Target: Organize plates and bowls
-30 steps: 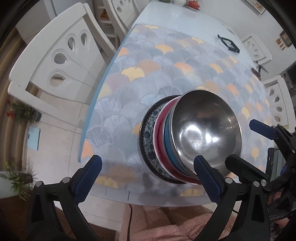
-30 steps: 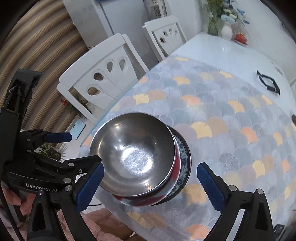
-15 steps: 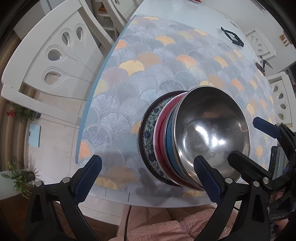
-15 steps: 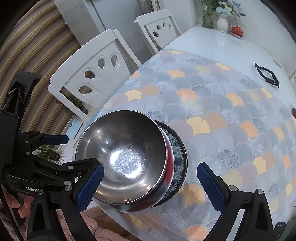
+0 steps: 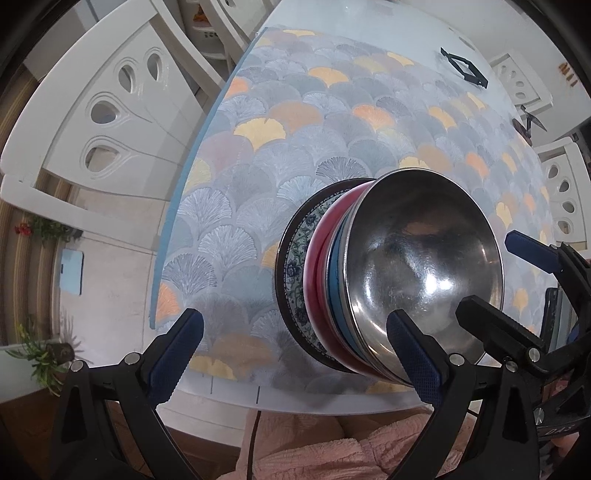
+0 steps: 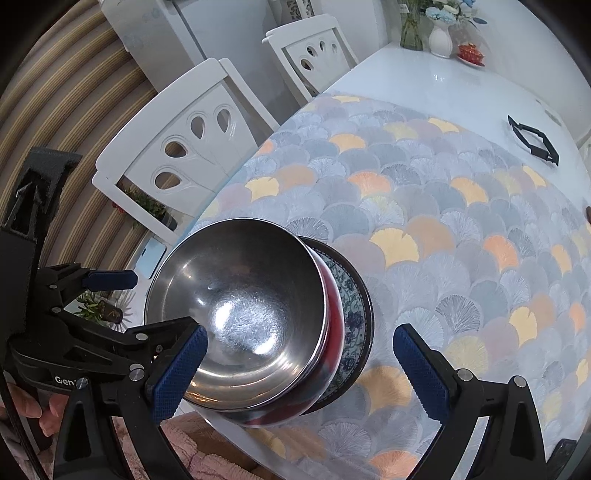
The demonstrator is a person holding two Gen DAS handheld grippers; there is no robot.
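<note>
A steel bowl [image 5: 424,266] sits on top of a stack: a blue bowl [image 5: 335,273], a red bowl [image 5: 316,266] and a blue-patterned plate [image 5: 295,258] at the bottom. The stack stands on the fan-patterned table mat [image 5: 295,147] near the table's front edge. The steel bowl [image 6: 243,314], red bowl [image 6: 334,325] and plate [image 6: 354,306] also show in the right wrist view. My left gripper [image 5: 295,347] is open, just in front of the stack. My right gripper [image 6: 301,362] is open, its jaws either side of the stack's near rim. Neither holds anything.
White chairs [image 5: 103,110] stand along the left side of the table, another [image 5: 565,192] at the right. A black folded object [image 6: 533,140] lies far back on the mat. A vase with flowers [image 6: 439,33] and a small red dish [image 6: 471,51] stand at the far end.
Both grippers have drawn back and up a little from the stack. The stack has not moved. Both grippers stay open.
</note>
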